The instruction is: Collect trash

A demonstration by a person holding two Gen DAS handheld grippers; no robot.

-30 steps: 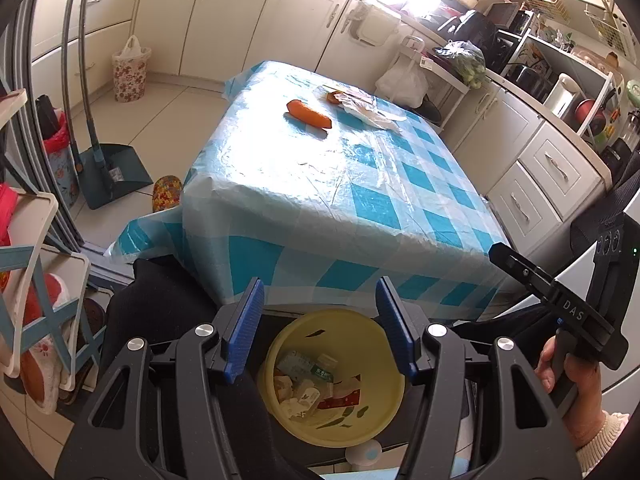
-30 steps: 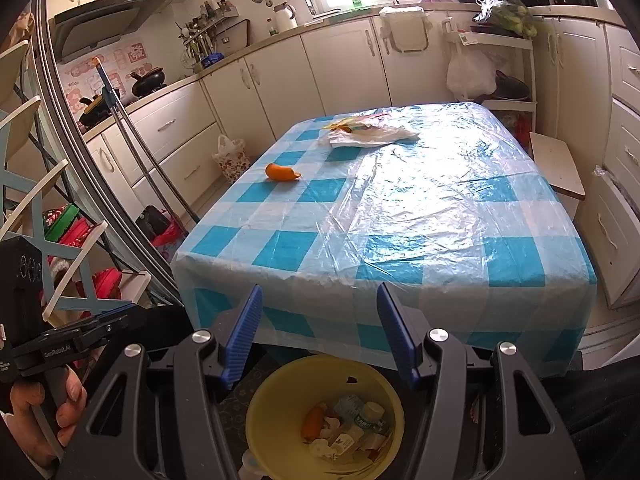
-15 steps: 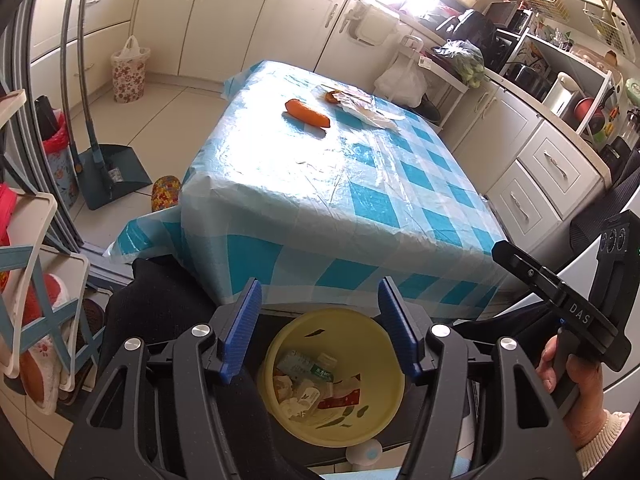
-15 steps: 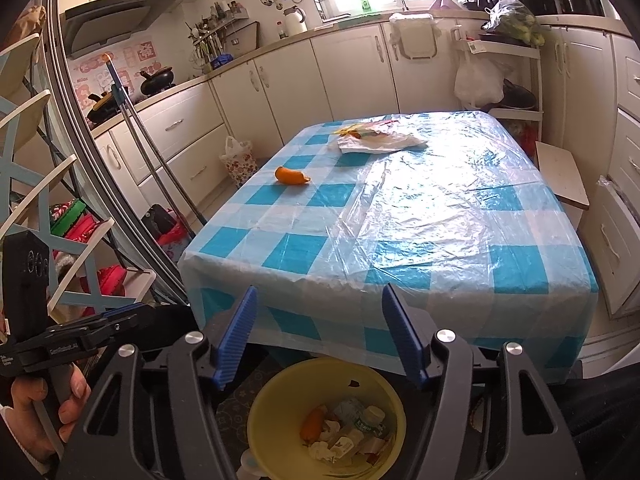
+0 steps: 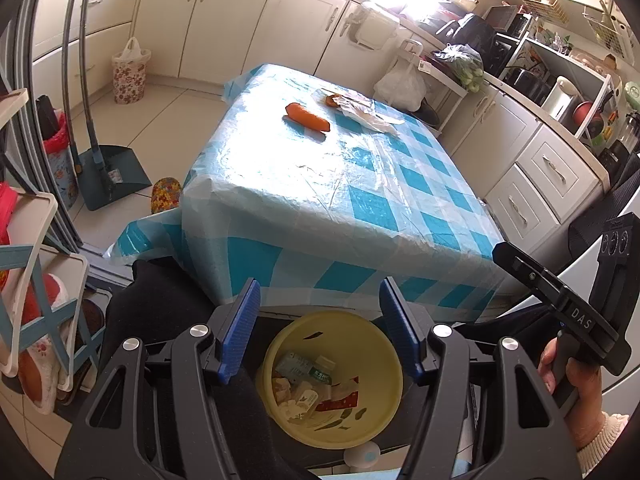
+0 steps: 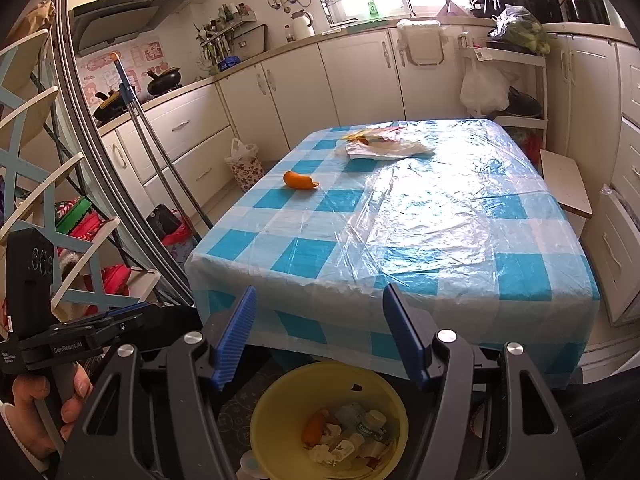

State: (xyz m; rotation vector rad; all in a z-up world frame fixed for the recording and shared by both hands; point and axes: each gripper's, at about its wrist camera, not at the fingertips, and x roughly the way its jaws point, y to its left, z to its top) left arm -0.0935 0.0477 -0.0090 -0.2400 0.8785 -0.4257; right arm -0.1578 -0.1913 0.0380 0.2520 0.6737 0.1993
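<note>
**A:** Trash is sitting in the yellow bowl [image 5: 334, 376] at the bottom centre of the left wrist view, right below the near edge of the table [image 5: 280, 264]. It's mostly wrappers, small packets and scraps. In the right wrist view, the same bowl is showing at the bottom centre too, with an orange scrap [image 6: 313, 428] lying on the left of the pile.

**B:** And the tongs?

**A:** Both are hanging released. The left gripper [image 5: 320, 320] is standing with its blue pads spread and nothing between them, just the bowl showing through the gap. The right gripper [image 6: 318, 330] is looking the same; its jaws have just been opening, with nothing caught in them. Each one is also peeking into the other's view: the right one at the right edge of the left view with a hand [image 5: 576, 384] wrapping its handle, the left one at the lower left of the right view.

**B:** Anything sitting on the table?

**A:** An orange peel [image 5: 307, 117] is lying in the upper middle of the left view on the blue checked tablecloth [image 5: 372, 204]. A crumpled plastic bag [image 5: 366, 114] with something orange tucked under it is resting just right of the peel, apart from it. A dustpan [image 5: 114, 174] is leaning at the left of that view.
</note>
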